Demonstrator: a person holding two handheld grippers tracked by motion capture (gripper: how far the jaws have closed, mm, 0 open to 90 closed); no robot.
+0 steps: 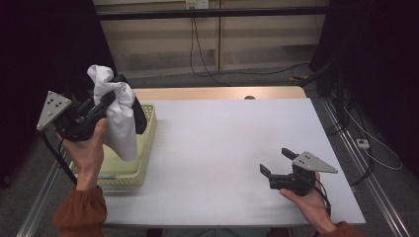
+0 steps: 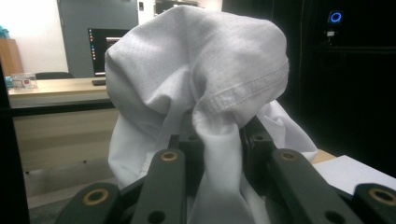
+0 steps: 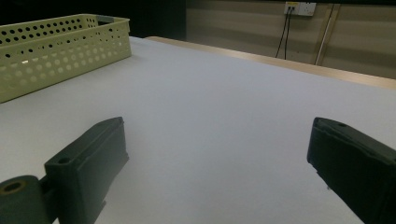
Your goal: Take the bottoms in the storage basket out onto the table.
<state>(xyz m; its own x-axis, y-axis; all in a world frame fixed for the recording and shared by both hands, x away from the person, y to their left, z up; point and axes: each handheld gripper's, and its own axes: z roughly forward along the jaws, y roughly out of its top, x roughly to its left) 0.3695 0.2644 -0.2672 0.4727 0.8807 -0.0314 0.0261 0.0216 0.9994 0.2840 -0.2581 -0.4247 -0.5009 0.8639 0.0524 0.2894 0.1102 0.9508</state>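
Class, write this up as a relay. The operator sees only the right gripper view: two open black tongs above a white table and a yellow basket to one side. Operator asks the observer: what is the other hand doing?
Observer: The left tongs are shut on a white cloth, pinched between them in the left gripper view.
Operator: Is the cloth in the basket?
Observer: No. In the high view it hangs from the tongs above the yellow basket, its lower end dangling inside the rim.
Operator: Where is my gripper relative to that?
Observer: The right tongs are open over the white table, far to the basket's right, holding nothing.
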